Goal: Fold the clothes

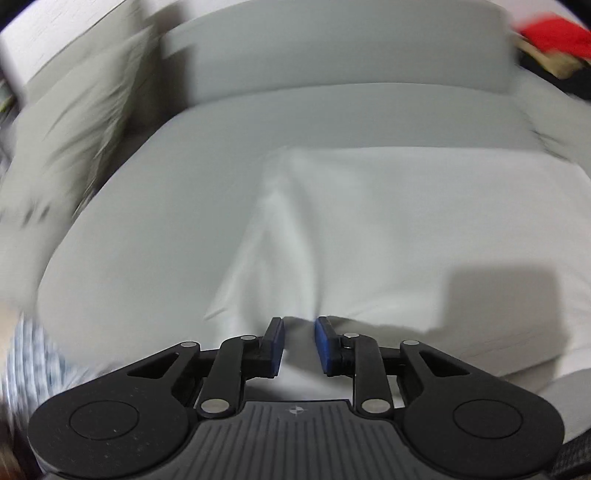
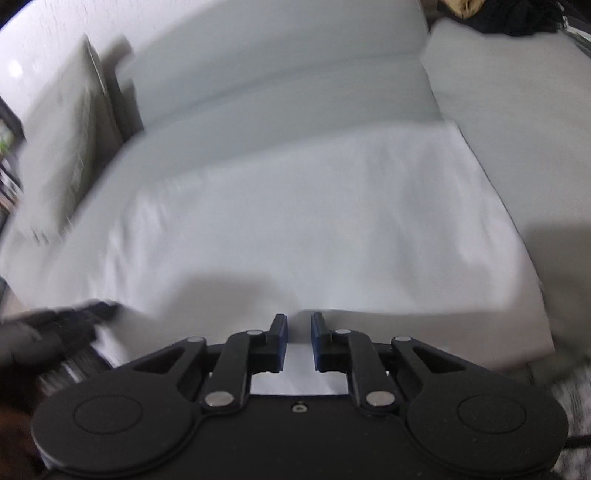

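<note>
Both grippers' fingers pinch white cloth near edge — left, right; bare sofa beyond.

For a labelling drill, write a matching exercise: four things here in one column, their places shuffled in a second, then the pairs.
1 flat white cloth
2 red fabric bundle
3 black fabric heap
4 pale grey square cushion

A beside a tan thing, right wrist view's top
B propped at the grey sofa, left end
C spread on the sofa seat
D top right corner, left wrist view

Pairs: 1-C, 2-D, 3-A, 4-B
</note>
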The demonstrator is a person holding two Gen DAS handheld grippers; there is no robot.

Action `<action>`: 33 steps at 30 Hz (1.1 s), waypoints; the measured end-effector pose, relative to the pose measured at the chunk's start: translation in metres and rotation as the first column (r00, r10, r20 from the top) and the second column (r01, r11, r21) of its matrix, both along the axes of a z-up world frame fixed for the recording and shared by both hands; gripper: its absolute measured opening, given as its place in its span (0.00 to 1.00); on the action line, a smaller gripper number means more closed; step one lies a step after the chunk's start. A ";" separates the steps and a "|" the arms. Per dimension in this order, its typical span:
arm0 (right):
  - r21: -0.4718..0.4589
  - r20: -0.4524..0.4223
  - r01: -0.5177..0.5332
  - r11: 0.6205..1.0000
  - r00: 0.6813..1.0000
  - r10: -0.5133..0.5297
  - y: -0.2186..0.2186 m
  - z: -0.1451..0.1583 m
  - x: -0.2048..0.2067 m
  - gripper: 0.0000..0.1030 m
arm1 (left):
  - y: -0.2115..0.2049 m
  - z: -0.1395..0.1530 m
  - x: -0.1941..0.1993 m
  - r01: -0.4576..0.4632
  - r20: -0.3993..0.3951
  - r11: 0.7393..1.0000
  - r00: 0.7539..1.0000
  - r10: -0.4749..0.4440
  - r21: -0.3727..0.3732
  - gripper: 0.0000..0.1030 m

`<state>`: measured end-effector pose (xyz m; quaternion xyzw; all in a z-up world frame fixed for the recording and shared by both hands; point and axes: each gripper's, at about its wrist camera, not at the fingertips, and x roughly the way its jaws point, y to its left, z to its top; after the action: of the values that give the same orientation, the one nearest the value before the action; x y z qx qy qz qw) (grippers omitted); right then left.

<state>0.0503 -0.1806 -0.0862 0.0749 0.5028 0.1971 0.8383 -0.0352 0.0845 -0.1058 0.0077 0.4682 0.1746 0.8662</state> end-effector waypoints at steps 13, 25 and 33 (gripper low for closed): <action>0.150 0.108 0.250 0.957 0.958 -0.267 -0.082 0.015 0.030 0.12 | 0.021 0.025 0.029 0.083 0.213 0.991 0.975 -0.059 -0.108 0.14; 0.010 0.142 0.517 0.856 0.846 -0.513 -0.094 -0.031 0.065 0.01 | 0.045 -0.010 0.057 -0.130 0.081 0.977 0.990 0.118 0.171 0.18; 0.199 0.140 0.509 0.837 0.831 -0.539 -0.096 -0.005 0.077 0.10 | 0.021 0.032 0.071 0.111 0.264 0.992 0.960 -0.093 -0.056 0.18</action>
<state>0.1270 -0.2762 -0.0915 0.2550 0.3637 0.0034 0.8959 0.0361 0.1054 -0.0734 -0.0217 0.3550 0.1127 0.9278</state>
